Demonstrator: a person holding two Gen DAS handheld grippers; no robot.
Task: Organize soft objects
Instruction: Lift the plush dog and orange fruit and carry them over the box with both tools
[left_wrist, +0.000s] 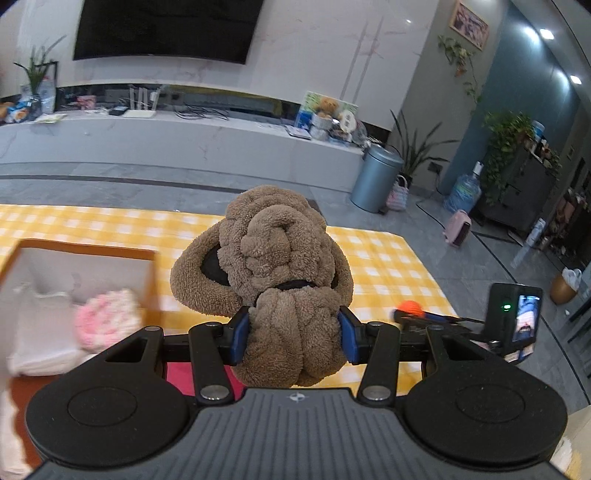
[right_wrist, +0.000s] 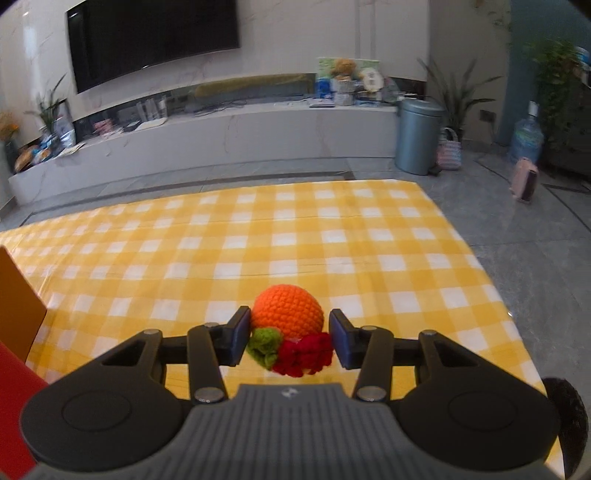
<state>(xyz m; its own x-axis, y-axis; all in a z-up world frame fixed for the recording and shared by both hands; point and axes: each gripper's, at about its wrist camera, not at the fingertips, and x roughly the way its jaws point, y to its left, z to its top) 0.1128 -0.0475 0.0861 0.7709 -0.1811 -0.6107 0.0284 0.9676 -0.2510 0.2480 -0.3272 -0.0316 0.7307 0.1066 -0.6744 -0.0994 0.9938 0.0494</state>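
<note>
gripping a brown plush earmuff (left_wrist: 284, 266) between its blue pads, the left gripper (left_wrist: 295, 334) has the fuzzy bundle clamped by its lower end, the rest standing up above the jaws over the yellow checked cloth (left_wrist: 384, 266). just to the left and a little farther off sits an open orange box (left_wrist: 88, 251) with a white lining, and a pink and white knitted piece (left_wrist: 107, 317) lies inside it. the right gripper (right_wrist: 290, 341) is clenched on a crocheted toy (right_wrist: 288, 317), an orange ball with a green leaf and a red ruffle at its near end; the pads press on the leaf and ruffle. beyond the cloth lie grey floor, a metal bin (right_wrist: 417, 136) and a long white tv console (right_wrist: 229, 136).
</note>
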